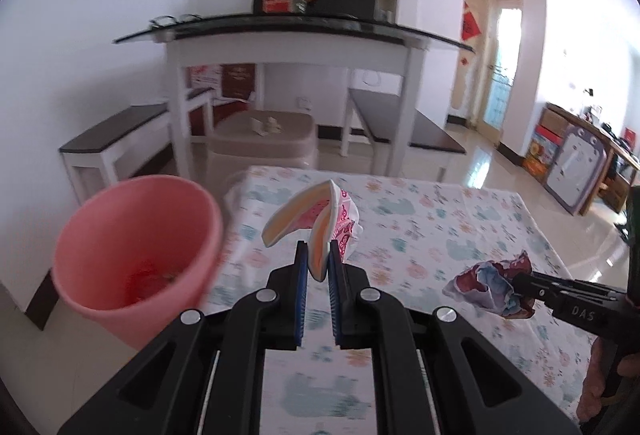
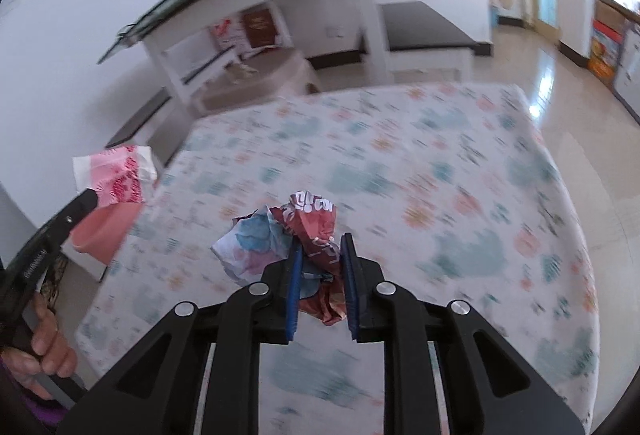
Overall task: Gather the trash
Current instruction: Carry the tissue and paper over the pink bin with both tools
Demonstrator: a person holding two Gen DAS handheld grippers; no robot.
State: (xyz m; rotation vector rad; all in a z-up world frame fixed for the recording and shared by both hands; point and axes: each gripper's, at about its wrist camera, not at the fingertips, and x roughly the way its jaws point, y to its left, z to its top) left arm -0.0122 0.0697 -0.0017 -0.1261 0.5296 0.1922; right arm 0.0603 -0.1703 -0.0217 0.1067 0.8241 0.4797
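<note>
My left gripper is shut on a flattened pink-and-white paper cup, held above the floral tablecloth. The cup also shows in the right wrist view, above the bin. A pink trash bin stands to the left of the table, with some red trash inside; it shows in the right wrist view too. My right gripper is shut on a crumpled red, blue and white wrapper, held over the table. The wrapper also shows in the left wrist view.
A white table with a dark glass top stands beyond, with dark benches and a beige lidded box under it. Glossy tiled floor lies to the right, with a cabinet along the right wall.
</note>
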